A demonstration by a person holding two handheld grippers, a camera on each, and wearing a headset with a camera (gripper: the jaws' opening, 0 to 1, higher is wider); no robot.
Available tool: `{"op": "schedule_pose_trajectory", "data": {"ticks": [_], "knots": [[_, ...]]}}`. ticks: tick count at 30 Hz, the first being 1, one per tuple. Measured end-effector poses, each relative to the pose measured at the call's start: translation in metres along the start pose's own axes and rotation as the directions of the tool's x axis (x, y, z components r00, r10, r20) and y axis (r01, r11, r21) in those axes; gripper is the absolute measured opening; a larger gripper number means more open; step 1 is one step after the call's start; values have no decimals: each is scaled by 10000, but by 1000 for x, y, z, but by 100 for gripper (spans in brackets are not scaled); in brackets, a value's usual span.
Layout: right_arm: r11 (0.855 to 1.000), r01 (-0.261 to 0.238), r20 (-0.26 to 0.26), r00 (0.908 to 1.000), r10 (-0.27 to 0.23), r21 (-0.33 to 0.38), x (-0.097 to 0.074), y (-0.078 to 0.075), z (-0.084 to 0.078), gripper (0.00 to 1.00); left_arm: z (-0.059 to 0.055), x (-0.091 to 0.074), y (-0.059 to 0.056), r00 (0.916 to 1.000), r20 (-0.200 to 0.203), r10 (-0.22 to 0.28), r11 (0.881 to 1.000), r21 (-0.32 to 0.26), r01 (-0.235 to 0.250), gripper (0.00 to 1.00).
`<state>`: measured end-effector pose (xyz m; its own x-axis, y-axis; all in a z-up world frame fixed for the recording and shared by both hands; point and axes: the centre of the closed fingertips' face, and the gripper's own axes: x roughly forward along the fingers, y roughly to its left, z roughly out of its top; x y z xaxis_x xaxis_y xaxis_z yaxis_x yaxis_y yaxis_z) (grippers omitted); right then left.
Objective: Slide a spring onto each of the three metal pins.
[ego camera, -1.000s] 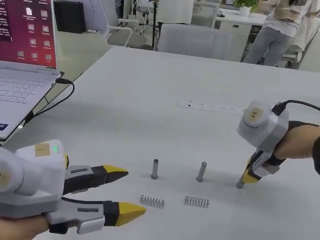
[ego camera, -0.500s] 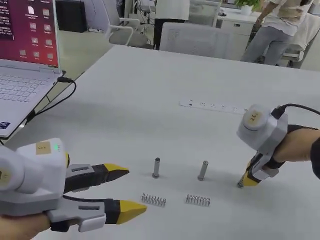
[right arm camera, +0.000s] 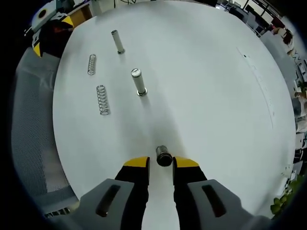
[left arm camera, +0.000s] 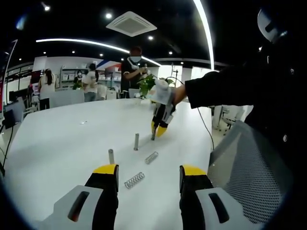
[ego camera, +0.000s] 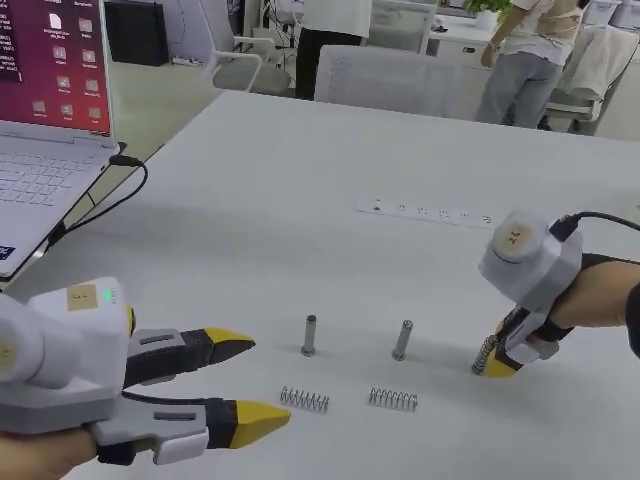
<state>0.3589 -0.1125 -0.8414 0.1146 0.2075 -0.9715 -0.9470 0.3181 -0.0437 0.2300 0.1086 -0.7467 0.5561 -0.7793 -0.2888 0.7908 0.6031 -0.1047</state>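
Two bare metal pins (ego camera: pixel 309 335) (ego camera: pixel 403 340) stand upright on the white table (ego camera: pixel 300 200). In front of them lie two loose springs (ego camera: pixel 304 400) (ego camera: pixel 393 400). The third pin (right arm camera: pixel 164 155) stands at the right with a spring (ego camera: pixel 485 352) around it. My right gripper (ego camera: pixel 497 365) is shut on that spring low down, its jaws close together on either side (right arm camera: pixel 160 164). My left gripper (ego camera: pixel 265 382) hovers open and holding nothing at the near left, pointed at the loose springs (left arm camera: pixel 135 180) (left arm camera: pixel 151 157) and the bare pins (left arm camera: pixel 111 156) (left arm camera: pixel 136 142).
An open laptop (ego camera: pixel 50 150) with a black cable (ego camera: pixel 125 190) sits at the far left. A white power strip (ego camera: pixel 430 213) lies behind the pins. Chairs and standing people are beyond the table's far edge.
The right gripper has shifted slightly down beside the third pin, and the spring now shows standing on that pin. The left gripper has held still.
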Motion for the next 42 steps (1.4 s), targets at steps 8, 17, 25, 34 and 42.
{"op": "schedule_pose_trajectory", "data": {"ticks": [8, 17, 25, 34, 42], "knots": [[9999, 87, 97, 9999, -89, 123, -2, 0, -5, 18, 1, 0, -1, 10000, 36, 0, 10000, -20, 0, 45], [9994, 103, 308, 9995, -113, 329, -6, 1, -11, 19, 1, -1, 0, 10000, 56, 15, 10000, -65, -15, 46], [9992, 279, 579, 9979, -295, 282, -11, 7, -12, 19, 1, 0, -1, 10000, 75, 1, 10000, -97, 0, 45], [9990, 318, 1063, 9937, -352, 329, -12, 21, -12, 19, 1, 1, -1, 10000, 73, -21, 9999, -118, 22, 45], [9983, 333, 1504, 9878, -402, 478, -14, 36, -11, 20, 1, 1, -2, 10000, 67, -49, 9999, -115, 49, 45]]}}
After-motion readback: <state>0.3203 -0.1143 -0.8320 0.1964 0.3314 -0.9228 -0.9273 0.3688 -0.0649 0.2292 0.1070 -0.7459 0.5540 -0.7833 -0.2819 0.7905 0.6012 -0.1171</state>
